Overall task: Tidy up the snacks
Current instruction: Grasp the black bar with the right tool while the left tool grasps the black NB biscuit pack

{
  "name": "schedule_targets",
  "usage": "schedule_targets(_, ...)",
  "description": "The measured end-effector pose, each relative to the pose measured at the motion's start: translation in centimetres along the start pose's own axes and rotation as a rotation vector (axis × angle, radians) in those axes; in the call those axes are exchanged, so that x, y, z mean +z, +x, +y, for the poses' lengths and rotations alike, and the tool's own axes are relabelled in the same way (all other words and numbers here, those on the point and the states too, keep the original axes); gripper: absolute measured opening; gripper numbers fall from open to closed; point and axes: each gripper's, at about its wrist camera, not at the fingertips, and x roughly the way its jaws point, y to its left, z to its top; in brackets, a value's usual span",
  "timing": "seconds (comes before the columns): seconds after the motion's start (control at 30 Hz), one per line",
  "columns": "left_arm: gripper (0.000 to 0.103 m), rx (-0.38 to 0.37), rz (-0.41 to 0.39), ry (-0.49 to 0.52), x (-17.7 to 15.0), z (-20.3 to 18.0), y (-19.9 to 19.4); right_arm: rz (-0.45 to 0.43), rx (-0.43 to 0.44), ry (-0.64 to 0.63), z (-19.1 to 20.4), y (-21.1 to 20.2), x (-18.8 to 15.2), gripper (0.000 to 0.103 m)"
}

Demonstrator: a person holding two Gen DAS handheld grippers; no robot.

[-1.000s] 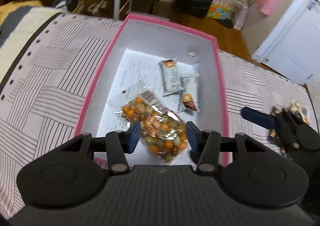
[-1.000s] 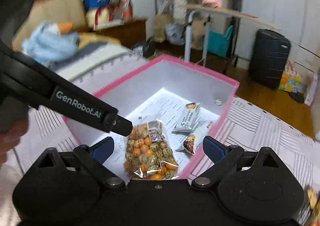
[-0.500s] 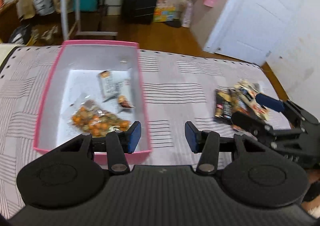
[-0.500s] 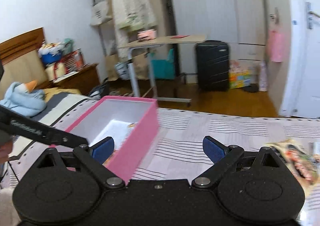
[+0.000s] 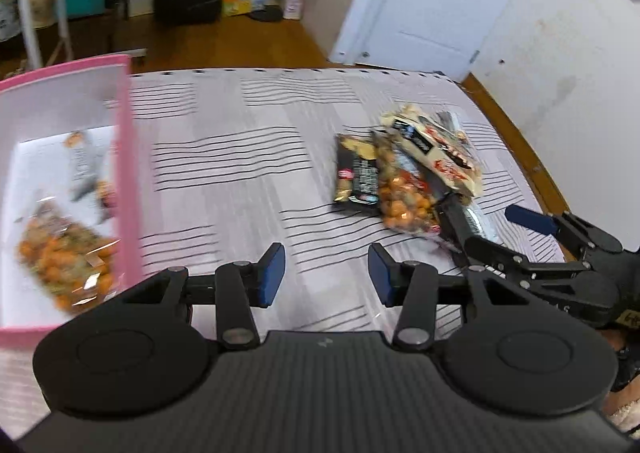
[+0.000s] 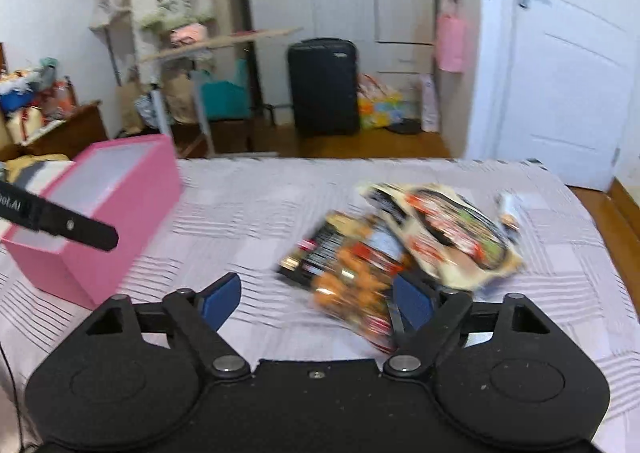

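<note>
In the left wrist view, the left gripper (image 5: 326,273) is seen with its jaws narrowly apart and nothing between them, held over bare striped bedcover (image 5: 240,157). The snack pile (image 5: 408,169) lies ahead and to its right, near the bed's right edge, while the pink box (image 5: 128,173), with a nut bag (image 5: 68,265) inside, sits at the left. The right gripper (image 5: 484,223) is seen much nearer the pile, one finger laid against the pile's near edge. In the right wrist view, the right gripper (image 6: 316,299) is shown fairly wide, its jaws having just been closing; the pile (image 6: 400,249) lies just ahead, its near bag (image 6: 356,285) reaching between the fingers, apparently not yet pinched. The pile's long axis runs diagonally, near-left to far-right. The right hand is judged better placed for the pick.
</note>
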Motion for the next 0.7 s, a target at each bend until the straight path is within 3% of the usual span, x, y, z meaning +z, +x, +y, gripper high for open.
schedule_targets(0.27, 0.045, -0.026, 0.051, 0.027, 2.1, -1.3, 9.4, 0.067, 0.016, 0.050, -6.4, 2.2, -3.1, 0.071)
schedule_targets(0.4, 0.043, -0.024, 0.065, 0.029, 2.9, -1.1, 13.6, 0.099, 0.032, 0.064, -8.0, 3.4, -4.0, 0.070)
schedule_targets(0.7, 0.043, -0.063, 0.087, 0.009, 4.5, -1.3, 19.1, 0.164, 0.070, 0.032, -9.5, 5.5, -4.6, 0.070)
